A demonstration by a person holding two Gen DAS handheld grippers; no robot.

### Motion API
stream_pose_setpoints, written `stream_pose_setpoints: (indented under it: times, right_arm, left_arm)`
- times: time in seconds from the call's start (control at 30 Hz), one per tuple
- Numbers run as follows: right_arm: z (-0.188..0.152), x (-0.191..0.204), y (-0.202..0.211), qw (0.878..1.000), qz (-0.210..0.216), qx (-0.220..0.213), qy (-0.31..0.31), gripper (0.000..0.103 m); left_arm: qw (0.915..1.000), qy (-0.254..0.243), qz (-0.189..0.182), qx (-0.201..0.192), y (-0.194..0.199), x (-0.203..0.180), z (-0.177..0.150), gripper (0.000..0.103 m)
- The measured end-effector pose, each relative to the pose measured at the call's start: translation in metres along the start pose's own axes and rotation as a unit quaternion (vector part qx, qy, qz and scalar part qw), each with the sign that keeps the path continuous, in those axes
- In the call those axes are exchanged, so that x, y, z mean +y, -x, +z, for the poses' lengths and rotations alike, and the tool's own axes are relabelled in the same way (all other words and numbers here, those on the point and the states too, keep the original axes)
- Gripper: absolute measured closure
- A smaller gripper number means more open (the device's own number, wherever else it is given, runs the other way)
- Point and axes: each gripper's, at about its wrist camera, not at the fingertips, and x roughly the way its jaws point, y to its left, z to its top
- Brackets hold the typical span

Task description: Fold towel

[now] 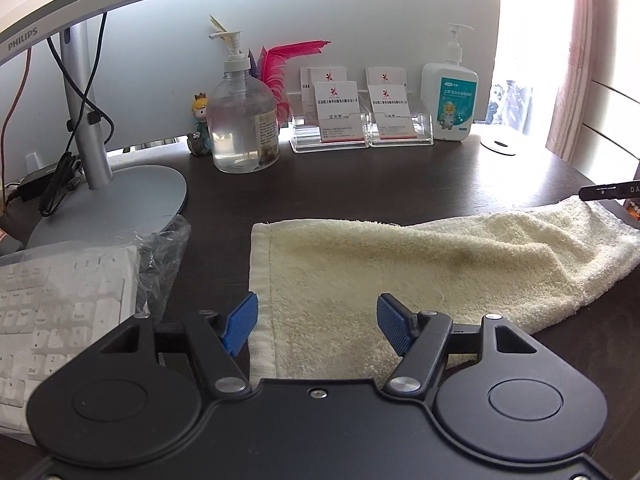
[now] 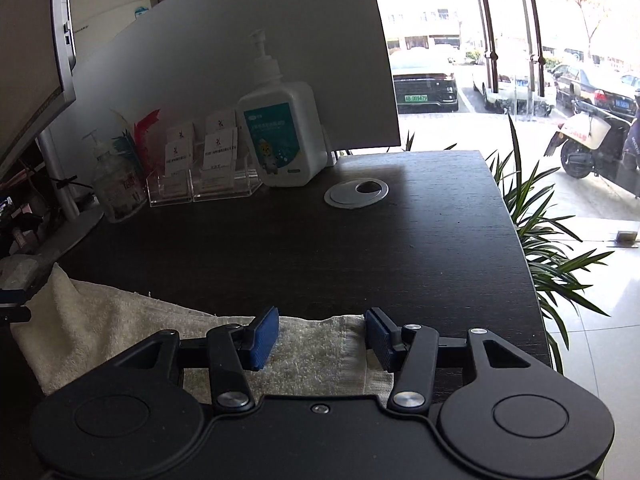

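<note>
Dark wood surface carries a cream towel, spread in a long strip from side to side, its long axis running left to right across the front of the surface. It lies rumpled rather than flat, with a raised ridge toward its right end, so folding looks barely begun.

Over the towel's left end hovers the left gripper, its blue pads wide apart and holding nothing; the left pad sits just at the towel's hemmed left edge, the right pad further in over the terry. Over the towel's right end sits the right gripper, also spread open and empty, with the right hem of the towel running between its pads. Whether either gripper touches the cloth I cannot tell.

Each gripper is thus nearest its own short end, and the likely fold brings one short end along the long axis toward the other.

Left of the towel lie a white keyboard, a crumpled plastic bag and a monitor stand. Behind the towel stand a clear pump bottle, card holders and a white soap bottle.
</note>
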Motion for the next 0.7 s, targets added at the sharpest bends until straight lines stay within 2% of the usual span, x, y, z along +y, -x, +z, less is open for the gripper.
stream_pose_setpoints:
  times: [0.17,0.27,0.53,0.7]
  right_arm:
    - [0.002,-0.015,0.001,0.999,0.017,-0.004,-0.030,0.057]
    - [0.002,-0.012,-0.002,1.000,0.016,0.003,-0.019,0.095]
    - [0.003,-0.008,0.007,1.000,0.010,-0.010,-0.019,0.095]
    - [0.010,0.006,0.027,0.999,-0.021,-0.027,0.002,0.095]
  left_arm:
    - [1.0000,0.001,-0.003,0.003,0.000,0.001,0.000,0.033]
    - [1.0000,-0.001,-0.003,0.006,-0.002,-0.001,0.000,0.033]
    - [1.0000,0.000,0.005,0.009,-0.003,-0.001,0.001,0.033]
    - [0.9996,0.001,0.012,0.024,-0.008,0.000,-0.001,0.033]
